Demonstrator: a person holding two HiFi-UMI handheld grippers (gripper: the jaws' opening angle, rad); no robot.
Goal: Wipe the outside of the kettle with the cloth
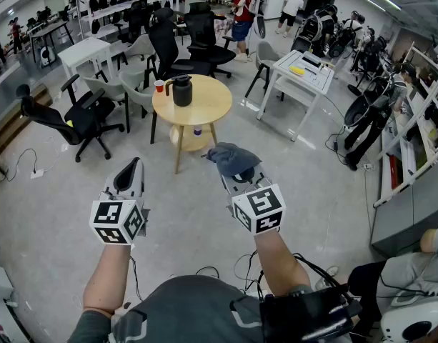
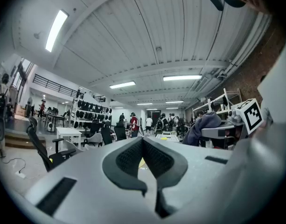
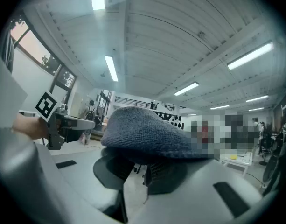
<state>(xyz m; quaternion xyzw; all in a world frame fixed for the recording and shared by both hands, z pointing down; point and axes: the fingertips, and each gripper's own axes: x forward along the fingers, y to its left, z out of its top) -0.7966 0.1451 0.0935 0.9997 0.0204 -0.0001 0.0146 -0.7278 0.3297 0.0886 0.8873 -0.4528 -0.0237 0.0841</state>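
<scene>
The black kettle (image 1: pixel 181 90) stands upright on a round wooden table (image 1: pixel 204 107), a couple of metres ahead of both grippers. My right gripper (image 1: pixel 238 170) is held up in the air, shut on a grey-blue cloth (image 1: pixel 231 157) that drapes over its tips. In the right gripper view the cloth (image 3: pixel 147 134) covers the top of the jaws of the right gripper (image 3: pixel 139 166). My left gripper (image 1: pixel 132 168) hangs level beside it, shut and holding nothing. The left gripper view shows the pads of the left gripper (image 2: pixel 143 143) meeting at their tips, and the cloth (image 2: pixel 204 125) off to the right.
A red cup (image 1: pixel 158 86) sits on the table left of the kettle. Black office chairs (image 1: pixel 79 116) and grey chairs ring the table. White tables (image 1: pixel 301 73) stand behind, with people at the back. Shelving (image 1: pixel 411 141) lines the right side. Cables (image 1: pixel 22 166) trail on the floor.
</scene>
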